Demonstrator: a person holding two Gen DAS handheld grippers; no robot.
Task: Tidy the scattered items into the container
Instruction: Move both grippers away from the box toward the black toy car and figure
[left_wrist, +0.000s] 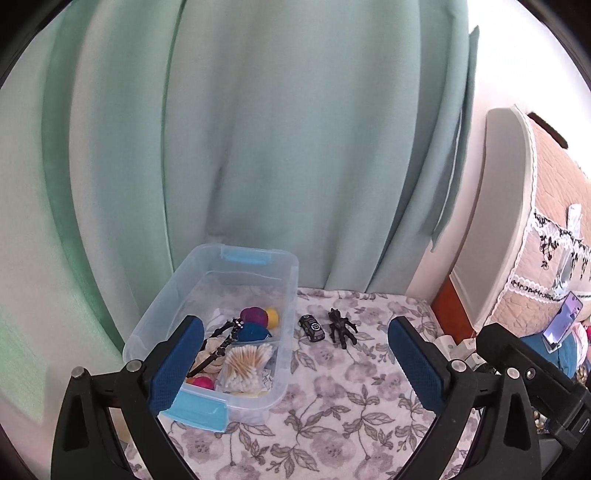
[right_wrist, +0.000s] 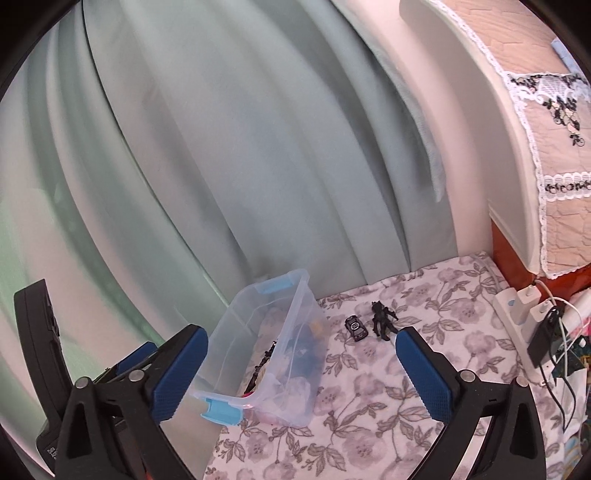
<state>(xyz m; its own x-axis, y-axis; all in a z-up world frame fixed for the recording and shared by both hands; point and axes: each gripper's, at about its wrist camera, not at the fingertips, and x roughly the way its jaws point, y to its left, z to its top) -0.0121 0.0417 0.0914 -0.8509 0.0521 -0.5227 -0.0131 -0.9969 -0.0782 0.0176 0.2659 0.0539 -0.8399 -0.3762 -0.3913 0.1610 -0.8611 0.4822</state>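
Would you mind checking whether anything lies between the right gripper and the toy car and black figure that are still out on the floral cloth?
Nothing visible does. The right gripper is open and empty, with only bare floral cloth between it and the toy car and black figure. The clear container sits to their left, off that line.

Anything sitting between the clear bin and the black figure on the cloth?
Yes: one small black toy car stands between the clear bin and the black figure, apart from both. Both wrist views show it.
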